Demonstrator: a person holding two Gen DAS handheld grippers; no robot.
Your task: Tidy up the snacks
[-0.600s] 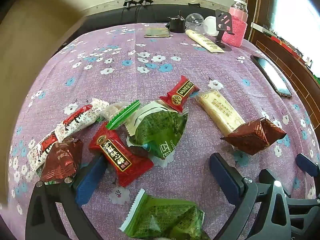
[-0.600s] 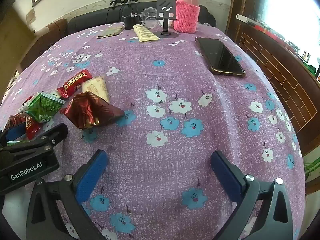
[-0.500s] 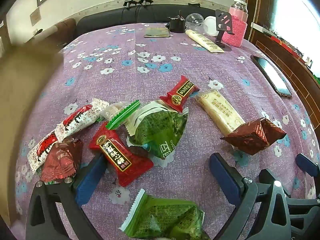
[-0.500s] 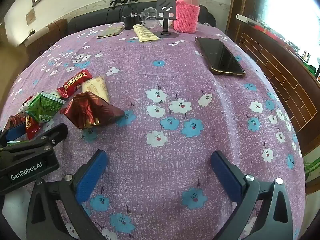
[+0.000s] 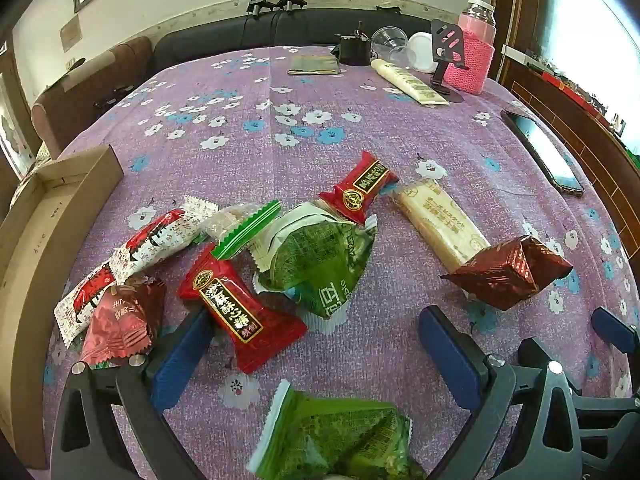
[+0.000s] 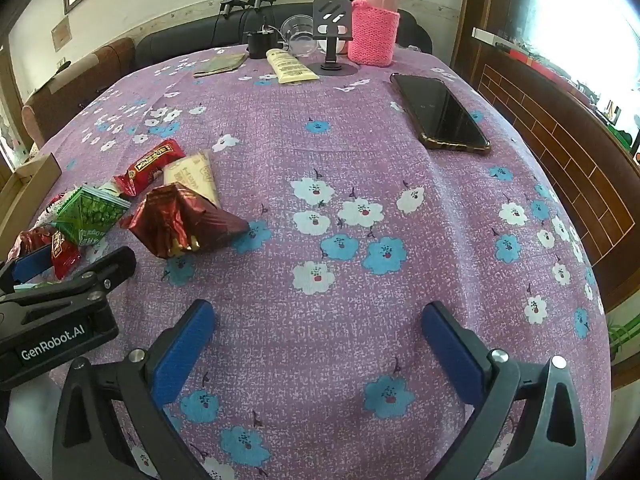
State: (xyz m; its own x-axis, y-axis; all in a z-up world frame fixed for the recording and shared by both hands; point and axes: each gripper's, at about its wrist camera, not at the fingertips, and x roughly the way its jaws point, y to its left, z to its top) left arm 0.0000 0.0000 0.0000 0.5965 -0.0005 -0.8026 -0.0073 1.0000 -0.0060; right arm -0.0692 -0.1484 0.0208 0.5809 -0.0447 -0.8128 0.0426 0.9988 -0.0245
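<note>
A cardboard box [image 5: 44,216], a brown blur across the left of the left-wrist frame moments ago, now sits settled at the left edge of the desk [image 5: 360,128], so the snacks probably have a place to go. The left tool [image 5: 312,344] hangs released above the scattered snacks [image 5: 320,256] at lower centre, with nothing between its jaws. The right-wrist view adds what the left lacks: the right tool [image 6: 316,340], likewise released over bare cloth, and the whole phone [image 6: 444,116] at upper right.
</note>
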